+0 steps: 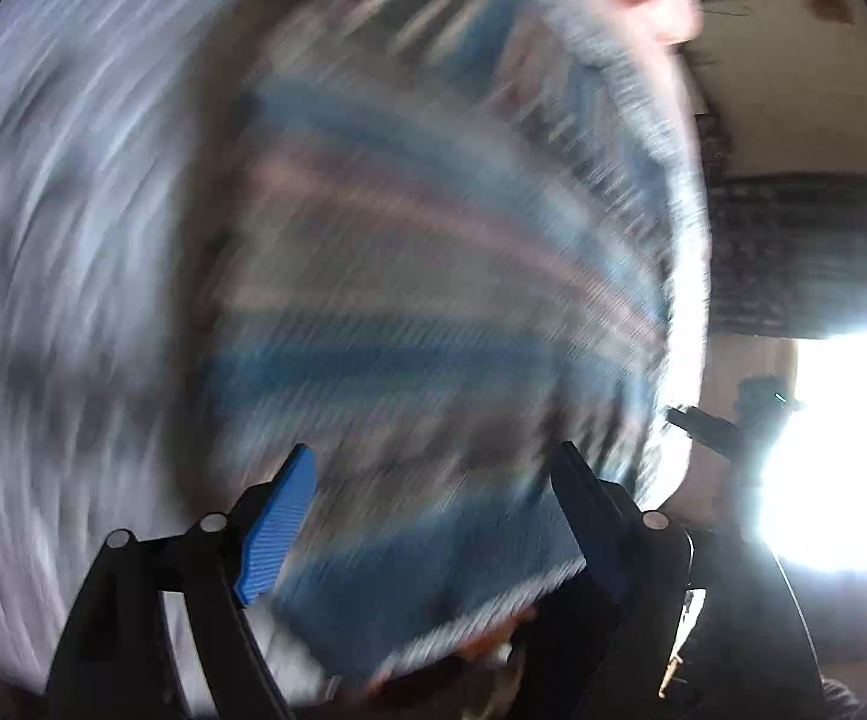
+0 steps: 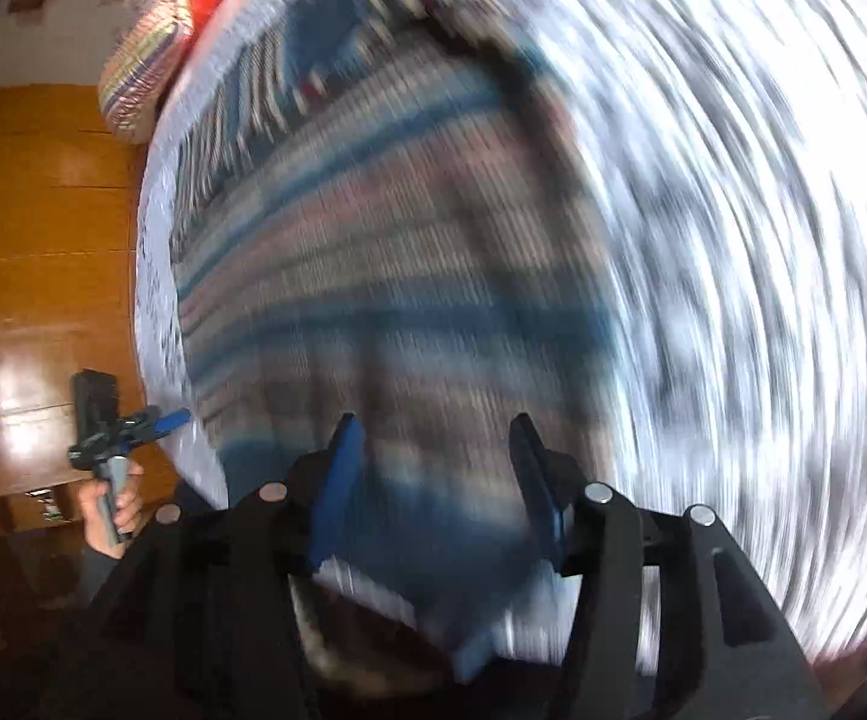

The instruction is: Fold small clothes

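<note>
- Heavy blur in both views, so read this loosely: the striped garment (image 1: 409,276) lies flat on a pale patterned sheet (image 1: 61,240), straight ahead of both grippers.
- Your left gripper (image 1: 433,516) has its jaws spread wide, nothing between them; the garment's near blue hem sits right under and between the fingers.
- Your right gripper (image 2: 433,480) is also spread apart and empty, hovering over the garment's (image 2: 385,276) near edge.
- Key relation: the stripes run across each view, so the garment's length seems to run away from you. Its near edge is just beside both grippers, neither clearly closer.
- My guess is the next move is a pinch on that near hem, one gripper per corner, then a carry forward.
- The right wrist view alone shows your left hand (image 2: 112,504) on its handle, off the bed's edge above a wooden floor (image 2: 31,228), plus a pile of bright cloth (image 2: 151,42) at the far end.
- The left wrist view alone shows a glaring window (image 1: 841,456) and a dark shape that may be the right gripper beside it.
- Whether either gripper touches the cloth, I can't tell.
</note>
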The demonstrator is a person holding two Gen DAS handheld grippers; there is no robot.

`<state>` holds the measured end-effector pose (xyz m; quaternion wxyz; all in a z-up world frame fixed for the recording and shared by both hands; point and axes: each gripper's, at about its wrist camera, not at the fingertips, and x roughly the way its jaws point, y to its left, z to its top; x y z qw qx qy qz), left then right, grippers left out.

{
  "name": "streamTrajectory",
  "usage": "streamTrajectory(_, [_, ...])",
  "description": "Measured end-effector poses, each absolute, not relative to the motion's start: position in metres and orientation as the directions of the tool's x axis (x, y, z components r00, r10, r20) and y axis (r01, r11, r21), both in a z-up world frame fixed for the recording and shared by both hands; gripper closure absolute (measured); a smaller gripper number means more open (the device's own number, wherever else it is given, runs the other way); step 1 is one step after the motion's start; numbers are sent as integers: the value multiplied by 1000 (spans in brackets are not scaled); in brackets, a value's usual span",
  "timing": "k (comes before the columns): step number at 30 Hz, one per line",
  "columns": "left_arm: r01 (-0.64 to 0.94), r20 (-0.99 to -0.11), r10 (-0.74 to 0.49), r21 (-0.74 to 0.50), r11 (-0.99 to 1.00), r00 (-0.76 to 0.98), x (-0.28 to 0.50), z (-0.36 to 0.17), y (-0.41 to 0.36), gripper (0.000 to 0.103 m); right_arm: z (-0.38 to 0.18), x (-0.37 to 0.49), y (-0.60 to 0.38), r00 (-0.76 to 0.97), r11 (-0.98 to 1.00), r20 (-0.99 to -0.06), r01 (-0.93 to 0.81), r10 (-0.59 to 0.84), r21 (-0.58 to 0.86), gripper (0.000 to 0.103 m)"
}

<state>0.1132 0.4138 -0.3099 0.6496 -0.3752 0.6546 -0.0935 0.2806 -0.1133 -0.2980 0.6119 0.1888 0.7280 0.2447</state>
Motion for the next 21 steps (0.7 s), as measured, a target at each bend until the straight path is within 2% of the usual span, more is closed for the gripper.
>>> streamTrajectory(2, [-432, -760, -638, -619, 655, 122, 75, -321, 415, 22, -295, 249, -129, -189, 805, -788, 30, 586, 592, 34])
streamTrajectory(4, [-467, -747, -656, -621, 630, 108, 57, -332, 409, 22, -300, 223, -139, -210, 793, -767, 91, 606, 602, 33])
streamTrajectory(9, [-492, -745, -663, -608, 623, 81, 39, -342, 394, 22, -302, 197, -136, -220, 800, -771, 103, 597, 591, 37])
streamTrajectory(14, [-532, -725, -682, -617, 581, 96, 30, -349, 393, 20, -310, 191, -128, -228, 816, -785, 106, 576, 568, 39])
streamTrajectory(18, [-526, -664, -740, -669, 525, 106, 35, -361, 378, 19, -313, 191, -129, -221, 817, -787, 108, 575, 567, 39])
streamTrajectory(21, [-536, -670, -733, -665, 520, 121, 40, -371, 371, 19, -317, 190, -125, -219, 817, -788, 119, 576, 564, 39])
